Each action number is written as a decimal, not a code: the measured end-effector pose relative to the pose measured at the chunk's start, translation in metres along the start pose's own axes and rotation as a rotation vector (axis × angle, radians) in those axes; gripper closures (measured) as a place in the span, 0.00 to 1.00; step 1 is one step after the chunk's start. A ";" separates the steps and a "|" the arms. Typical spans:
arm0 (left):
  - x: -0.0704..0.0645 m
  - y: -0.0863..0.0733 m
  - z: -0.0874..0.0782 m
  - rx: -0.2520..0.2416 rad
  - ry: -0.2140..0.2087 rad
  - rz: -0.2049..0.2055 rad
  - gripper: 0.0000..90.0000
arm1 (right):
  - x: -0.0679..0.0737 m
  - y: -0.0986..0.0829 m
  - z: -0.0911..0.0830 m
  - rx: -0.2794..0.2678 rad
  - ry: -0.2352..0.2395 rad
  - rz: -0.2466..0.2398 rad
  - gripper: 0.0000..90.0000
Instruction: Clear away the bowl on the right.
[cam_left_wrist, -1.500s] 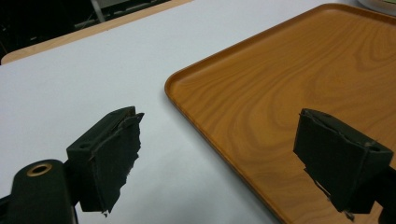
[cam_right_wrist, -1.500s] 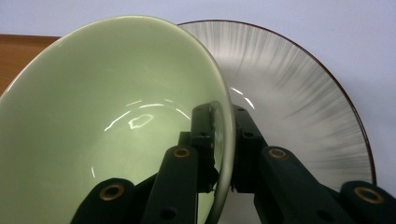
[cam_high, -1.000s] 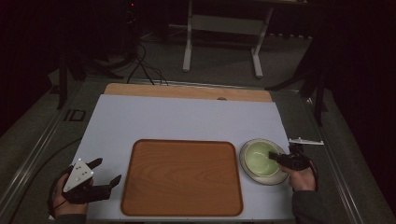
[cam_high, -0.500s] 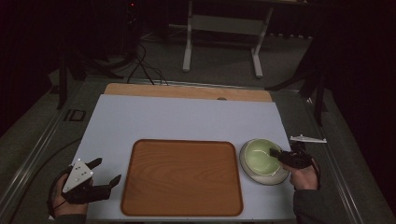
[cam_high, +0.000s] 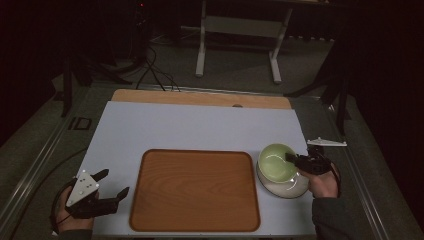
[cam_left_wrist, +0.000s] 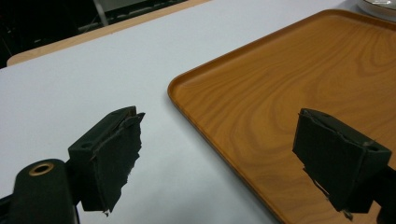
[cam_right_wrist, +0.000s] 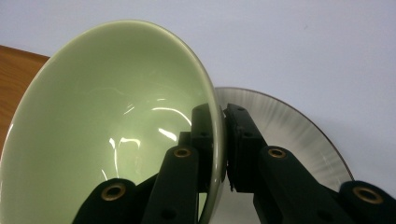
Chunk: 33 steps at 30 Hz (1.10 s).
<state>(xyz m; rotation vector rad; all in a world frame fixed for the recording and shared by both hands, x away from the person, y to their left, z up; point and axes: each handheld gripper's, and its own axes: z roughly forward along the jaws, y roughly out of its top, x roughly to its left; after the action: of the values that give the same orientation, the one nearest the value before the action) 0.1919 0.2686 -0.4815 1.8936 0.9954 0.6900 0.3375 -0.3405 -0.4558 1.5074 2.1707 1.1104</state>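
A pale green bowl (cam_high: 276, 161) (cam_right_wrist: 107, 116) is tilted up off a white plate (cam_high: 290, 188) (cam_right_wrist: 280, 126) at the right of the table. My right gripper (cam_high: 292, 158) (cam_right_wrist: 223, 140) is shut on the bowl's right rim, one jaw inside and one outside. A brown wooden tray (cam_high: 195, 189) (cam_left_wrist: 289, 88) lies flat in the middle front. My left gripper (cam_high: 111, 184) (cam_left_wrist: 219, 158) hovers open at the tray's left edge, nothing between its jaws.
The pale blue table top (cam_high: 190, 125) has a wooden strip (cam_high: 200, 98) along its far edge. A small white flat piece (cam_high: 327, 142) lies just off the right edge. Beyond stands a metal frame (cam_high: 240, 40) on a dark floor with cables.
The right gripper has lifted and tilted the green bowl up off the white plate, shifting it slightly left. The left gripper has stayed in place.
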 end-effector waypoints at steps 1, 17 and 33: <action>0.000 0.000 0.000 0.000 0.001 0.000 0.17 | 0.001 0.002 0.001 -0.001 0.001 -0.003 0.91; 0.000 0.000 0.000 0.000 0.002 -0.005 0.17 | 0.017 0.018 0.007 -0.022 0.037 -0.042 0.91; 0.000 0.000 0.000 0.000 -0.001 0.001 0.17 | 0.029 0.022 0.016 -0.039 0.105 -0.047 0.91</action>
<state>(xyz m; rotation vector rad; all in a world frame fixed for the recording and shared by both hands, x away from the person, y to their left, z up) 0.1922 0.2687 -0.4813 1.8948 0.9934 0.6897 0.3495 -0.3047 -0.4451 1.4036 2.2268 1.2347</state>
